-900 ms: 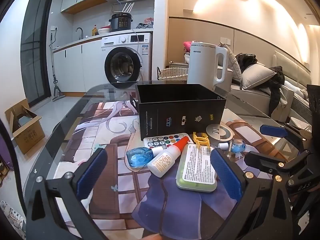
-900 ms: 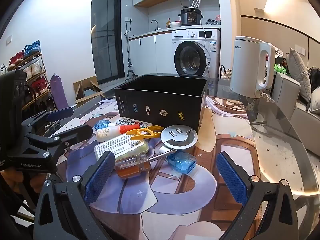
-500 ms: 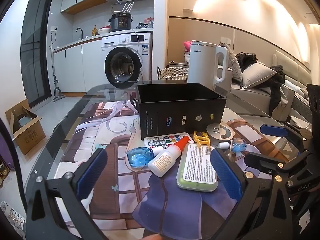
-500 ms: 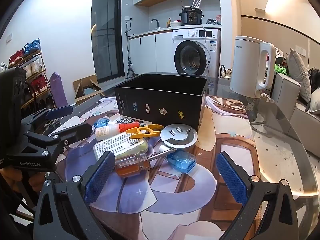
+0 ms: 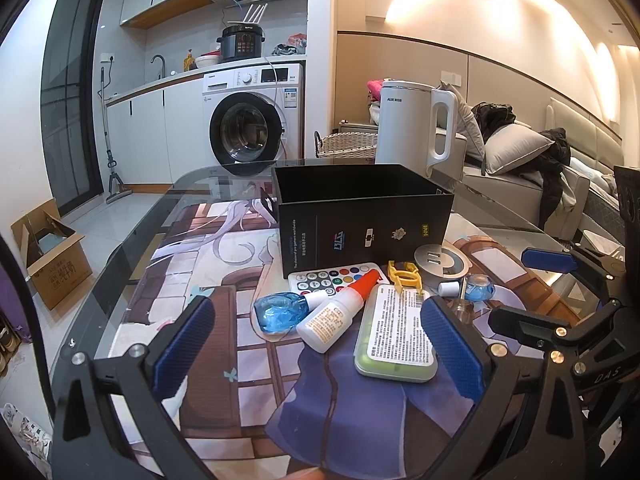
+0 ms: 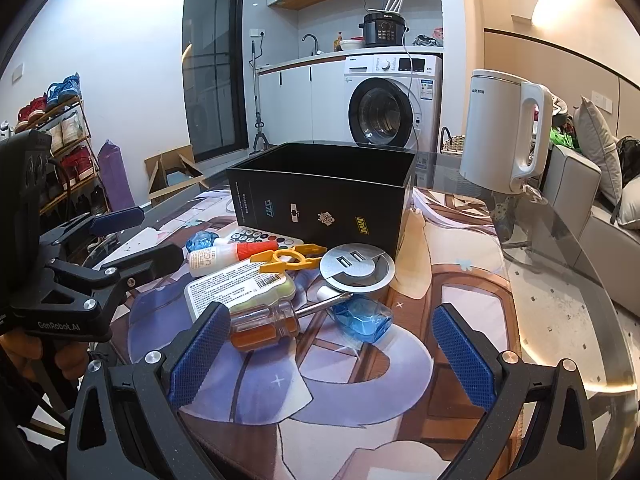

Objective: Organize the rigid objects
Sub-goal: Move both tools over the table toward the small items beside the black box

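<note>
Nothing looks packed yet: both grippers, left gripper [image 5: 316, 346] and right gripper [image 6: 330, 346], hang wide apart and empty, while the glue bottle [image 5: 336, 316], screwdriver [image 6: 272, 322] and other small things lie on the table [image 6: 560, 300] beside the black box [image 6: 324, 196].

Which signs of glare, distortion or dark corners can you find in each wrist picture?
Left wrist view: the arched wall light is blown out to white, and fisheye bending curves the glass table edge. Right wrist view: a bright streak of glare lies on the glass tabletop, the tall dark door frame bows, and the corners vignette to black.

Screwdriver [image 6: 264, 326] btwn spread fingers [image 6: 198, 354] (untouched)
</note>
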### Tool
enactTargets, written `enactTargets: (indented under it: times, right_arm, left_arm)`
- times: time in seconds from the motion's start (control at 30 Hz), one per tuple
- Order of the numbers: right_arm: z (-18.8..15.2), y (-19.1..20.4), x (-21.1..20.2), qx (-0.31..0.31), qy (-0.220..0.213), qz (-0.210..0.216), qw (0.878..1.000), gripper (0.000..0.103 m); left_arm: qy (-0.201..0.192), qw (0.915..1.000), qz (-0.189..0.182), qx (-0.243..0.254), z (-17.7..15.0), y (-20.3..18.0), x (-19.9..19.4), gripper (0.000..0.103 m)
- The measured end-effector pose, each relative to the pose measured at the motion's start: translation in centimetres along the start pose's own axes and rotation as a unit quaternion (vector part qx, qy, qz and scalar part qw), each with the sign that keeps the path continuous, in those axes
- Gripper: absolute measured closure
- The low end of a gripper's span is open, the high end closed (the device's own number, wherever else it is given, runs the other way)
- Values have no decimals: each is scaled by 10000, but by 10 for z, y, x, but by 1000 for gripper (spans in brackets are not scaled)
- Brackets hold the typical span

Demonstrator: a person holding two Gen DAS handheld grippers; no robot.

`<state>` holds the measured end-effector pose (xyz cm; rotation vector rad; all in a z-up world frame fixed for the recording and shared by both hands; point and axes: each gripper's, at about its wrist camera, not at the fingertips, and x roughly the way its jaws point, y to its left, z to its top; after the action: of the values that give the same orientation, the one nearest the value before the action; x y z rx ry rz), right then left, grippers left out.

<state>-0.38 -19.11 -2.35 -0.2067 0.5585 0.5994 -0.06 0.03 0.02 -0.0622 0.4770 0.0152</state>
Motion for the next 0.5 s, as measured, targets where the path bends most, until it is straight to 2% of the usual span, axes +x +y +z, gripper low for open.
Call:
enactTargets:
  times: [0.5]
  right_arm:
    - [0,-3,-1,14,42,-6,10000,0]
  left_arm:
    - [24,10000,9,21,0,0,0,0]
